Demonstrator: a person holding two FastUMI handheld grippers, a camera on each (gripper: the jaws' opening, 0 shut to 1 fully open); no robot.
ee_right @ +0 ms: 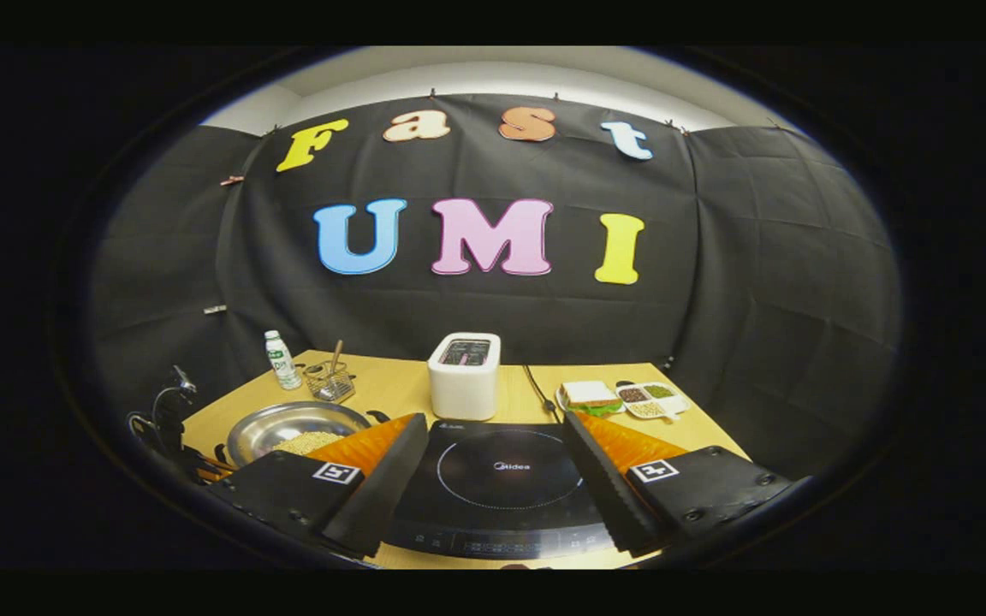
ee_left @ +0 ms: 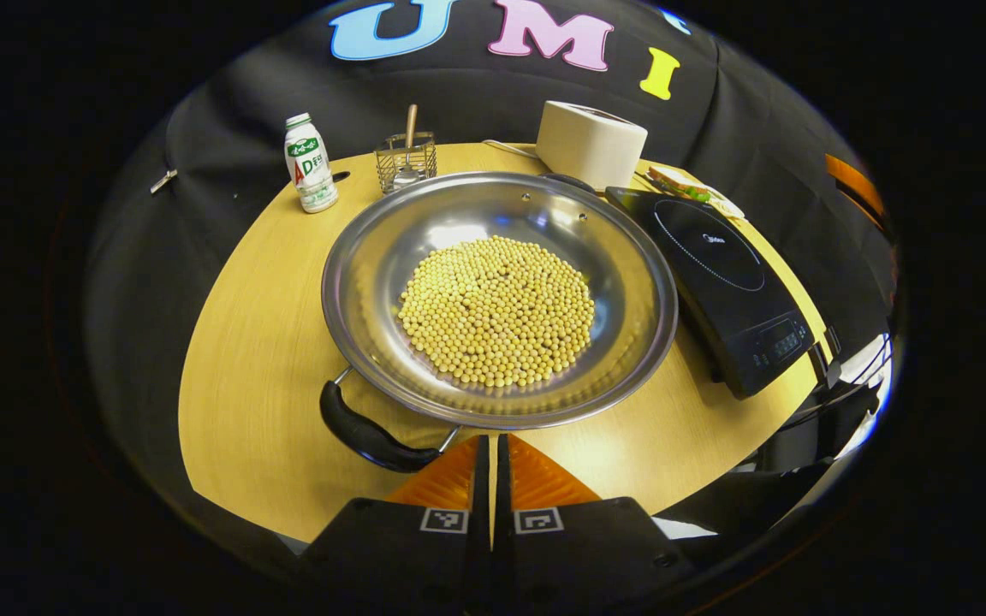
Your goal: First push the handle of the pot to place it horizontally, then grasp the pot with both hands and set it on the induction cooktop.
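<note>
**A:** Start with the left gripper view. What have you got?

**B:** My left gripper (ee_left: 493, 466) hangs low over the near edge of the wooden table (ee_left: 253, 342), its two fingers pressed together with nothing between them. I judge that suits a push: closed fingers make one blunt tip. Just ahead sits the pot (ee_left: 500, 295), wide and shallow, with a heap of soybeans (ee_left: 497, 310) in the middle. Its black handle (ee_left: 369, 432) sticks out at the near left, just beside my fingertips but apart from them, and slanted, not level across my view. So the handle step looks not yet done.

**A:** And the cooktop?

**B:** The induction cooktop (ee_left: 728, 287) lies just right of the pot, close to its rim, so the carry should be short. Behind stand a bottle (ee_left: 311, 164), a wire basket (ee_left: 406, 161) and a white toaster (ee_left: 589, 141), well clear of that path.

**A:** Now the right gripper view.

**B:** My right gripper (ee_right: 493, 466) is spread wide and holds nothing. It hovers over the near side of the cooktop, whose round ring shows between the fingers. I take it as waiting open, ready for the pot's far handle. The pot shows at the lower left, on the table and not on the cooktop. A sandwich plate (ee_right: 591, 398) and a snack tray (ee_right: 649, 398) sit beyond, at the right.

**A:** Risk?

**B:** Loose beans; a tilted lift could spill them.
</note>
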